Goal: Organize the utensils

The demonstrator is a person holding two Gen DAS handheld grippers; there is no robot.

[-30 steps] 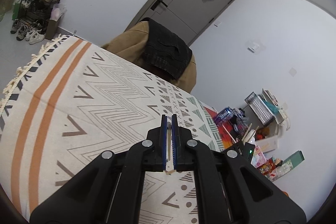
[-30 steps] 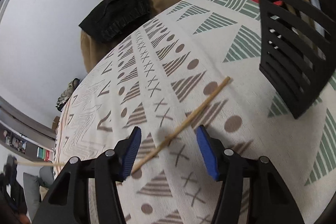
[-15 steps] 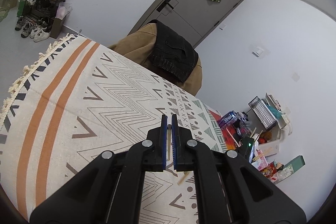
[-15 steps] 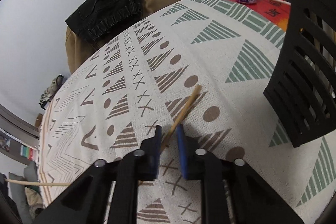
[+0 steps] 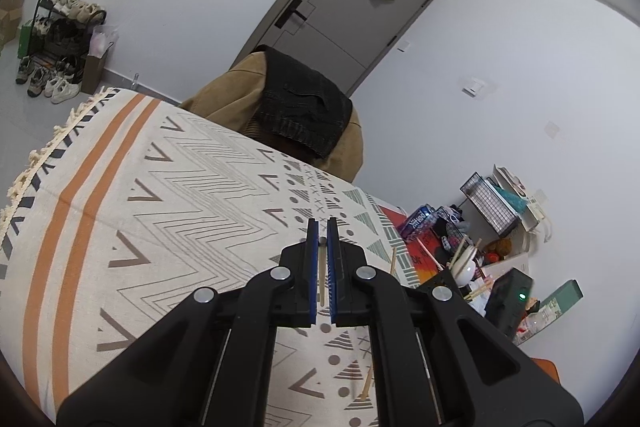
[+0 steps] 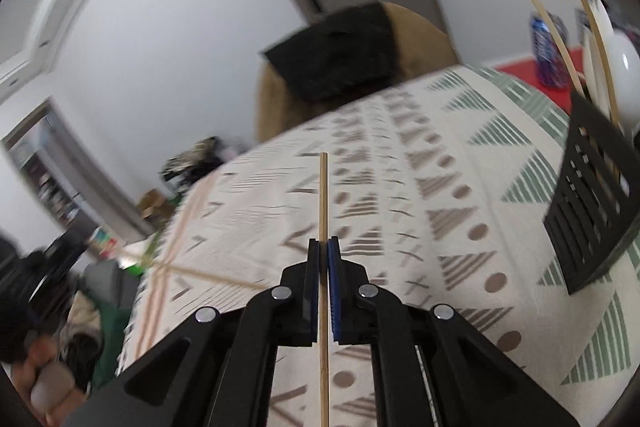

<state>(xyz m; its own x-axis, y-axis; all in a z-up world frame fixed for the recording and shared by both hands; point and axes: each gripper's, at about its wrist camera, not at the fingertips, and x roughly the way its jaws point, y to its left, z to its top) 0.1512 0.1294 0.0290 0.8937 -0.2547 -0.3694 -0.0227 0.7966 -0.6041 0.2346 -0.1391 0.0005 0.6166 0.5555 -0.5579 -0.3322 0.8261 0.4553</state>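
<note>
My right gripper [image 6: 324,243] is shut on a wooden chopstick [image 6: 323,195] and holds it above the patterned tablecloth [image 6: 400,195], pointing forward. My left gripper [image 5: 322,227] is shut on another chopstick [image 5: 321,279], seen end-on between the blue pads. The black slatted utensil holder [image 6: 592,211] stands at the right with chopsticks and a white spoon [image 6: 624,75] in it. In the left wrist view the holder [image 5: 444,279] sits behind the right finger. The left gripper's chopstick also shows faintly at the left of the right wrist view [image 6: 208,275].
A chair with a tan coat and black jacket [image 5: 304,115] stands at the table's far side. A drink can [image 6: 548,47] sits on a red mat. Clutter and a wire basket [image 5: 492,203] lie beyond the table's right end. A shoe rack [image 5: 60,39] stands far left.
My right gripper closed on the chopstick and lifted it off the cloth, swinging so it points straight forward. My left gripper stayed shut and rose slightly.
</note>
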